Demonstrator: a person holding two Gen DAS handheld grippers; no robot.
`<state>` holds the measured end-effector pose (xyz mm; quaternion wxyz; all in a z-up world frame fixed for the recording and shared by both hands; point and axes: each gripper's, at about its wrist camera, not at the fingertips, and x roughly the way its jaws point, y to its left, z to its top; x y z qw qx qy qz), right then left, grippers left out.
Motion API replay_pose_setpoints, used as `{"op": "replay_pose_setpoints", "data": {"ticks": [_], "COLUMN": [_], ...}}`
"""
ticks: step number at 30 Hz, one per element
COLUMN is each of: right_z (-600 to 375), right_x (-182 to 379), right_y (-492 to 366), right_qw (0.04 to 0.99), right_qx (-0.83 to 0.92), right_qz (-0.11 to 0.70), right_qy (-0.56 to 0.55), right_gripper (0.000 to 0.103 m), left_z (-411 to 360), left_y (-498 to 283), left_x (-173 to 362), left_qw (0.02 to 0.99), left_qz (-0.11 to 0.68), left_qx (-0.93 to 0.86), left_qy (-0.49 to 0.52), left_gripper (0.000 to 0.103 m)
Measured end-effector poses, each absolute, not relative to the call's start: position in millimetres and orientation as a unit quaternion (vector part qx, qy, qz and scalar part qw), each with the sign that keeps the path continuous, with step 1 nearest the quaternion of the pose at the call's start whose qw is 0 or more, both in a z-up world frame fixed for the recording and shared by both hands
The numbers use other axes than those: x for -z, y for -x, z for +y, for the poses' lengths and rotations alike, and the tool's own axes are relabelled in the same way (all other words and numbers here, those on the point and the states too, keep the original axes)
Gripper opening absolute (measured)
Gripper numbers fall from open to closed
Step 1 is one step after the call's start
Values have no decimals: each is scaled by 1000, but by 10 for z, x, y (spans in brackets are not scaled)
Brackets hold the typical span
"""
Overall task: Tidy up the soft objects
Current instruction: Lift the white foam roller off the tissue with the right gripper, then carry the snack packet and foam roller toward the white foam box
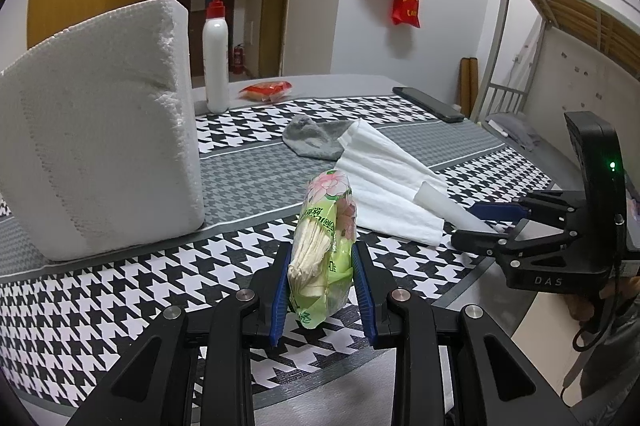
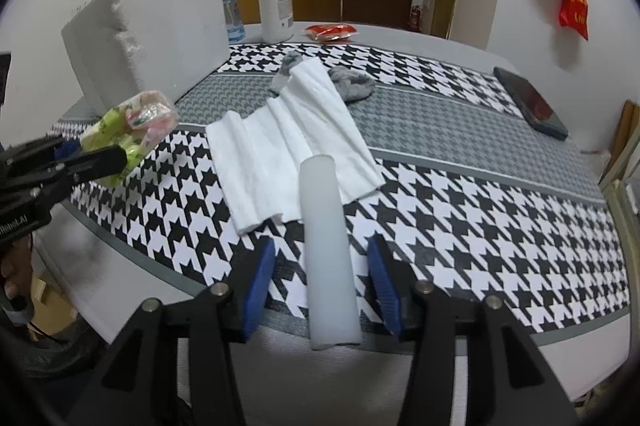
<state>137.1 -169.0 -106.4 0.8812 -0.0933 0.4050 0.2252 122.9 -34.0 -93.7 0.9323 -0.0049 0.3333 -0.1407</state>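
A green tissue pack [image 1: 324, 246] is clamped upright between the left gripper's [image 1: 322, 266] pads above the near table [image 1: 120, 286]. A white tube [image 2: 330, 254] is lain untouched on the table between the right gripper's [image 2: 322, 286] spread pads, beside the white cloth [image 2: 288, 142].

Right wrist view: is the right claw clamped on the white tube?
No, the right claw stands open, with a clear gap between each blue pad and the white tube that lies between them on the table.
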Motion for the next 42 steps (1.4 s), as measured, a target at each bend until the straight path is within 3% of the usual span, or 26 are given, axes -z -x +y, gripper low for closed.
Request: {"op": "replay_pose_setpoints", "data": {"ticks": [5,7,8,10,42], "right_z": [-1686,-1690,-1692,-1703,-1619], "right_x": [1067,1054,1041,1046,399], "right_y": [-1360,-1363,-1365,-1373,-1195], "right_qw": [883,884,883,884,920], "right_qx": [-221,-214,-212,-212,-234], "right_qz": [403,404,408,407,313], "right_qy": [93,94,93,88,27], "right_gripper": [54,40,25,22,20], "left_z": [-333,-328,-318,-309,-193], "left_y": [-1209,-1193,-1183,-1168,-1026], "left_x": [924,913,907,887,443], "left_qw": [933,934,935,936,958], "left_qz": [330,328,327,324,250], "left_qx": [141,140,140,141,141], "left_qy": [5,4,4,5,-6], "left_gripper": [31,31,31,31,31]}}
